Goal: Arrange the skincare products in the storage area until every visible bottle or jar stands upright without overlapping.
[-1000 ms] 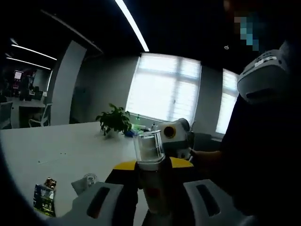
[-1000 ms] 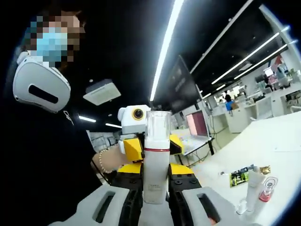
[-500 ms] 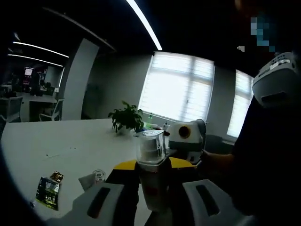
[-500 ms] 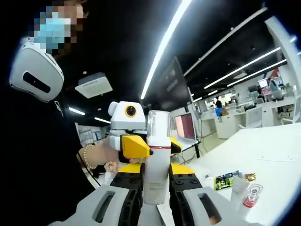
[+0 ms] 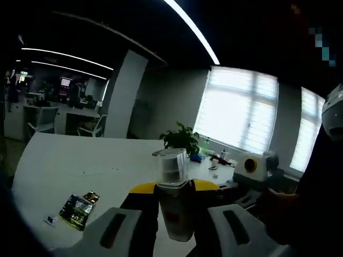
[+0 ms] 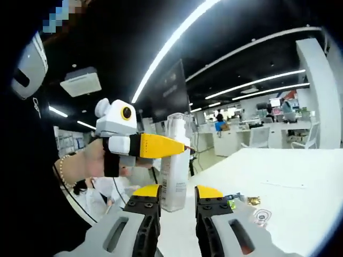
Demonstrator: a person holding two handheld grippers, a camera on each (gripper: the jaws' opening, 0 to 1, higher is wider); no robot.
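Left gripper point(image 5: 172, 227): its jaws are clamped on the white bottle, which stands upright between them above the table; in the right gripper view its yellow jaw point(image 6: 158, 145) crosses the bottle's side.
White bottle point(image 5: 172, 193): tall, with a clear cap point(image 5: 171, 167); in the right gripper view it is lifted, just ahead of the right gripper's tips.
Right gripper point(image 6: 171, 201): jaws apart with a gap between the yellow tips, nothing held; it appears at the right of the left gripper view.
Table point(image 5: 80, 166): white; a green sachet point(image 5: 79, 204) lies flat on it.
Near the right gripper: a small clear round item point(image 6: 261, 217) on the table, what it is I cannot tell.
Background: a potted plant point(image 5: 182, 141) before the window.
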